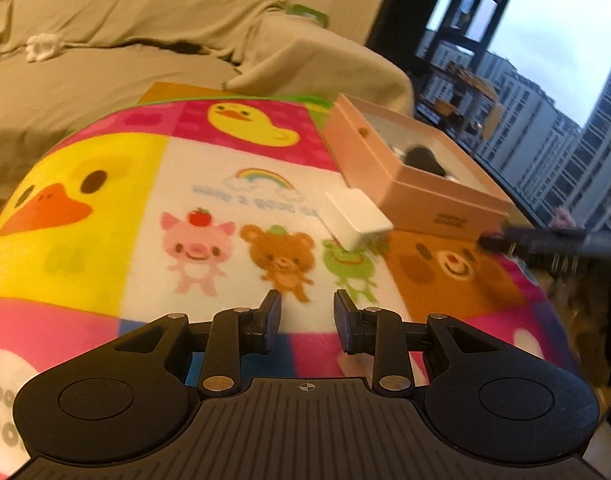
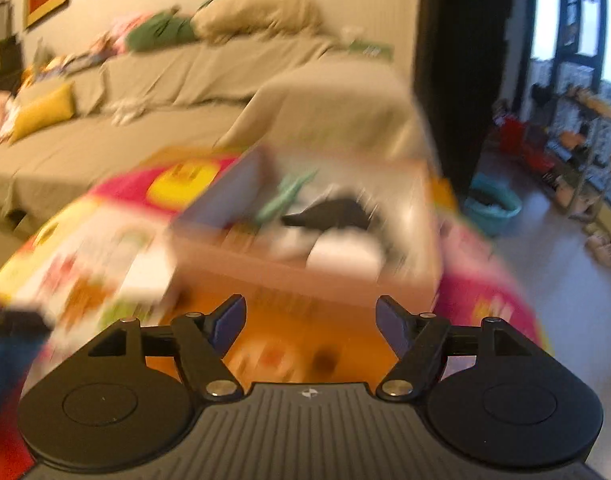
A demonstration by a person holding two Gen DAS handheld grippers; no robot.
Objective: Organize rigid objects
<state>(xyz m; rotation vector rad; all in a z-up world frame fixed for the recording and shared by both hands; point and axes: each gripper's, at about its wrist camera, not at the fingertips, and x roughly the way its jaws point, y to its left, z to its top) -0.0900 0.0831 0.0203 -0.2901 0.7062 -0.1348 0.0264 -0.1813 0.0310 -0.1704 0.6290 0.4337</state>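
Note:
A small white block [image 1: 359,217] lies on the cartoon-print cloth [image 1: 145,208], just left of an open pink cardboard box [image 1: 409,184]. The box holds a black object [image 1: 423,160] and other items. My left gripper [image 1: 307,312] is open and empty, low over the cloth, short of the white block. The right gripper shows in the left wrist view as a dark arm [image 1: 545,238] by the box's near right corner. In the blurred right wrist view my right gripper [image 2: 310,320] is open and empty in front of the box [image 2: 305,272], which holds black [image 2: 337,212], white [image 2: 345,254] and green [image 2: 285,196] things.
A beige covered sofa [image 1: 125,40] stands behind the table, with cushions and clothes on it. A window with shelving [image 1: 465,80] is on the right. A teal bin [image 2: 491,206] stands on the floor at right. The cloth's edge drops off on the right side.

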